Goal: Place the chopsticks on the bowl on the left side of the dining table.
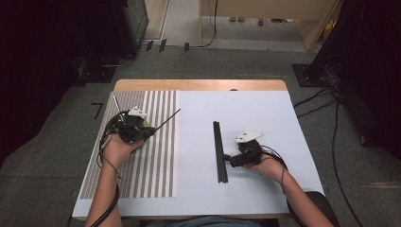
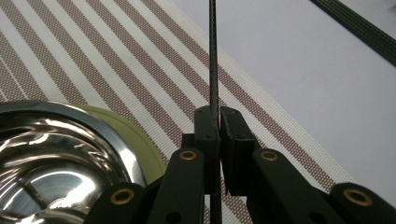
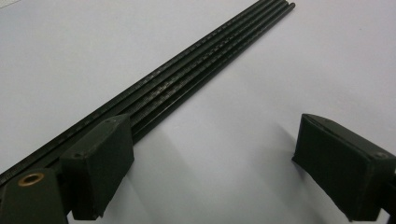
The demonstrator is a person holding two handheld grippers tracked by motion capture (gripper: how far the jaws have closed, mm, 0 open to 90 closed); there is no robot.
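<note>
Now our left gripper (image 2: 215, 122) clamps one thin black rod (image 2: 213, 56) over the striped mat (image 2: 116, 60); next, our right gripper (image 3: 210, 172), jaws apart, must pinch another from the black rod bundle (image 3: 196, 60).

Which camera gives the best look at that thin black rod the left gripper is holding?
The left gripper view: the thin black rod runs up close between the shut left gripper. The high view shows it small, slanting from that gripper over the striped mat. The right gripper view shows the other black rods lying together.
</note>
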